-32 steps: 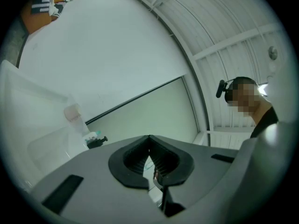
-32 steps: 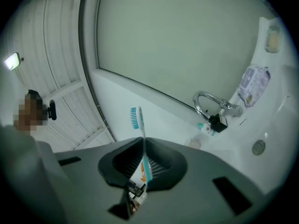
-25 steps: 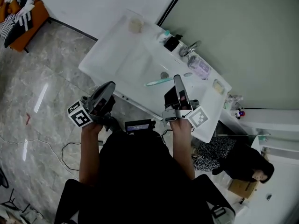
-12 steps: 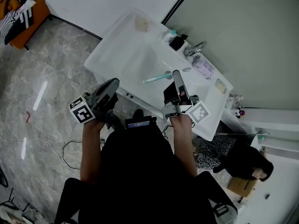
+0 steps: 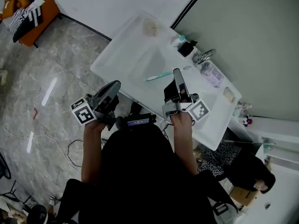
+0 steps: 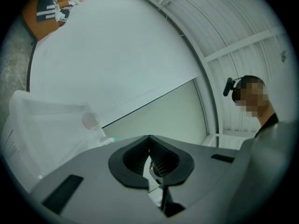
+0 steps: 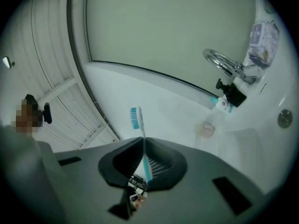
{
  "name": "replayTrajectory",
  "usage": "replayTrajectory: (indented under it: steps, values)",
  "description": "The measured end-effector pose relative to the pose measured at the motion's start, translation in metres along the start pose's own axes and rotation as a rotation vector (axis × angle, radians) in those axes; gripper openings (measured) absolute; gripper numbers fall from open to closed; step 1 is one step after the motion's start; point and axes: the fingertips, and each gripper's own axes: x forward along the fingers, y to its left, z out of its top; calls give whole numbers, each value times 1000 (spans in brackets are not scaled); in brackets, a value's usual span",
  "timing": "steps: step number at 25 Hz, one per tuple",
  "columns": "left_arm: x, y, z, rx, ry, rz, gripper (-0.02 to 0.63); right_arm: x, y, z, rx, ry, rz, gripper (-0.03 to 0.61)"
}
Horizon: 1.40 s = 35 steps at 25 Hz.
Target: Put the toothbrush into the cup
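Observation:
A teal-and-white toothbrush (image 5: 158, 76) sticks out sideways from my right gripper (image 5: 176, 72), which is shut on its handle above the white sink counter (image 5: 117, 59). In the right gripper view the toothbrush (image 7: 136, 119) rises bristle end up from between the closed jaws of the right gripper (image 7: 143, 140). The translucent cup (image 5: 150, 28) stands at the counter's far corner, apart from the brush; the right gripper view has the cup (image 7: 204, 129) right of the jaws. My left gripper (image 5: 116, 83) hangs shut and empty off the counter's front edge. The left gripper (image 6: 149, 137) faces the wall, with the cup (image 6: 90, 121) at left.
A chrome faucet (image 5: 203, 56), a black item (image 5: 188, 48) and a toothpaste tube (image 7: 220, 104) line the counter's back edge by the mirror. An orange seat with clothes (image 5: 32, 6) is far left. A person in black (image 5: 247, 168) crouches at lower right.
My right gripper has carried the toothbrush further over the basin, closer to the cup. The left gripper has drifted a little toward the counter's front edge. The head view has shifted.

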Motion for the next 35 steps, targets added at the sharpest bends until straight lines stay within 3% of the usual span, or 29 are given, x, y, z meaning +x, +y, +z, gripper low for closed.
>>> replayTrajectory:
  steps: [8,23,35]
  values:
    - [55,26,24,31,71,40,8,50,-35,30,49,-24,33,25]
    - [155,47,0,46,306,86,8,72,-94,81,142,-122,48,25]
    - [193,54,-8,46,404,56,8,57,-113,114,130,-225,18,23]
